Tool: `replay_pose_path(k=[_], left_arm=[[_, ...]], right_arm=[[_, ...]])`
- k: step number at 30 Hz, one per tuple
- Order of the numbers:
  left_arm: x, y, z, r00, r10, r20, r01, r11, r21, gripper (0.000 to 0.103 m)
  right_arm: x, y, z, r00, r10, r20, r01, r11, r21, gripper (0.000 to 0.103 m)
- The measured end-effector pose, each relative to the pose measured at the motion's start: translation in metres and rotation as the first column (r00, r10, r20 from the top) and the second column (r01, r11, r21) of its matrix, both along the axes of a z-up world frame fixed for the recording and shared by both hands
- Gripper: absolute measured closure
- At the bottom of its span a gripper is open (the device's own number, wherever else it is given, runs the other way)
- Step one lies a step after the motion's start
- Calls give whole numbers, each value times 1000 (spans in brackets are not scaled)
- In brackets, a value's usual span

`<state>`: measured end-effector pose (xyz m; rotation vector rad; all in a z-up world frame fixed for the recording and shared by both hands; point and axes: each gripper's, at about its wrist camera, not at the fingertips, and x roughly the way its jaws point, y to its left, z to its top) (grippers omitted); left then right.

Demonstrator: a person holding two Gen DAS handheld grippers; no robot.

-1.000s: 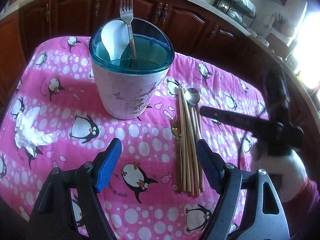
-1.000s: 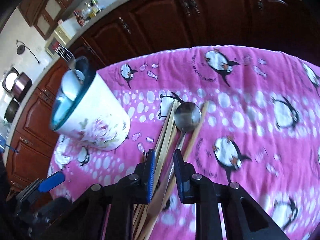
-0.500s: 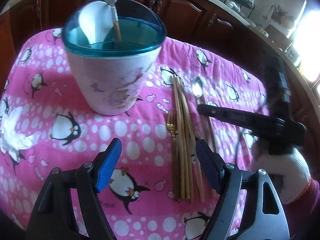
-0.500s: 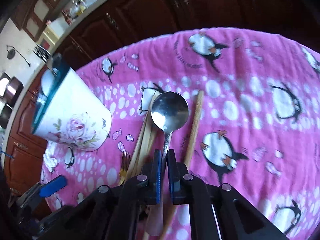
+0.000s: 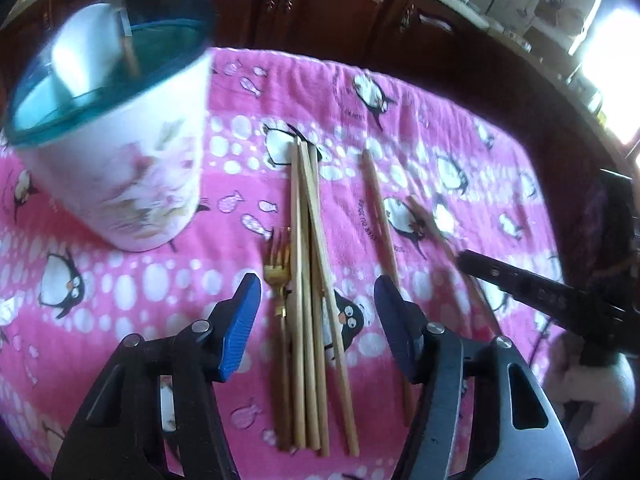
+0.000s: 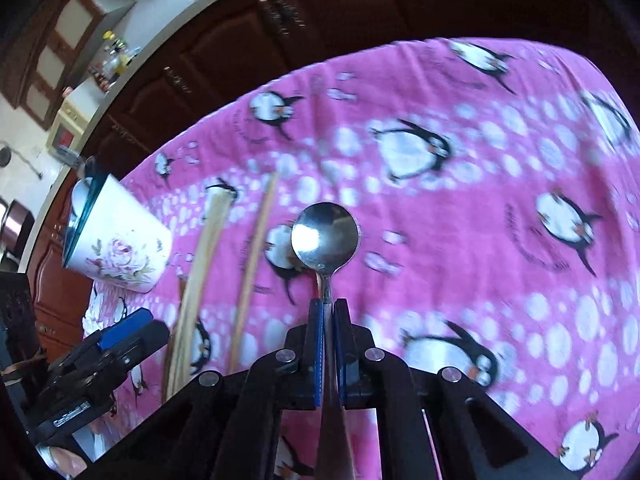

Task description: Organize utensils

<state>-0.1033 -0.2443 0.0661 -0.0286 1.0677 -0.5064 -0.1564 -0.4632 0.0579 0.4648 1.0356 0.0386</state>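
Note:
A white floral utensil holder with a teal rim (image 5: 116, 148) stands at the left, with a white spoon and a fork inside; it also shows in the right wrist view (image 6: 116, 240). A bundle of wooden chopsticks (image 5: 310, 280) and a gold fork (image 5: 278, 264) lie on the pink penguin cloth, between the open jaws of my left gripper (image 5: 316, 312), which hovers over them empty. One chopstick (image 5: 380, 216) lies apart to the right. My right gripper (image 6: 328, 312) is shut on the handle of a metal spoon (image 6: 325, 236) and holds it above the cloth.
The pink penguin cloth (image 6: 500, 200) covers the table. Dark wooden cabinets (image 5: 340, 12) run behind its far edge. The right gripper's body (image 5: 540, 292) shows at the right of the left wrist view. The left gripper (image 6: 120, 332) shows at the lower left of the right wrist view.
My right gripper closed on the metal spoon and lifted it off the cloth, away to the right. My left gripper moved right, over the chopsticks and gold fork.

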Motion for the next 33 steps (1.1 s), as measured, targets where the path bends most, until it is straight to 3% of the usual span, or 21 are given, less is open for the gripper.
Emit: replay_pose_path(k=[3,6,8,13,14,18,27,33], left_arm=[[3,-13,-9,1000,-3,-7,3,999,38,46],[6,-21,-15,1000,-5,6,4,995,98,62],[8,-24,-18,1000,-18,-2,18,993,115,86],[5,-10,-18,1000,-6,-30,7,999,50,87],[2,-8,-17,1000,-8,-30,9,999,35,93],[-12,-3,-4,999,-45,-20,45,999,-8,95],[-34,13,6,996,-74,-49,70,995,-77,98],[-57,34,6,993,-94,-66,89,993,-74,98]], right_arm=[[-10,-6,-4,1000,-24,-11,24,1000,-6,99],[-18,-14,-7,998,-63,4,63,996,62,99],[-20,-20,-8,997,-78,-4,78,992,96,98],[-18,-19,2,999,-39,14,38,999,36,98],[-15,-17,1,1000,-26,8,26,999,32,98],[-1,-11,-10,1000,10,-22,-10,1000,5,98],[-14,-18,-3,1000,-3,31,1,998,61,97],[-33,6,7,997,74,34,-78,992,104,97]])
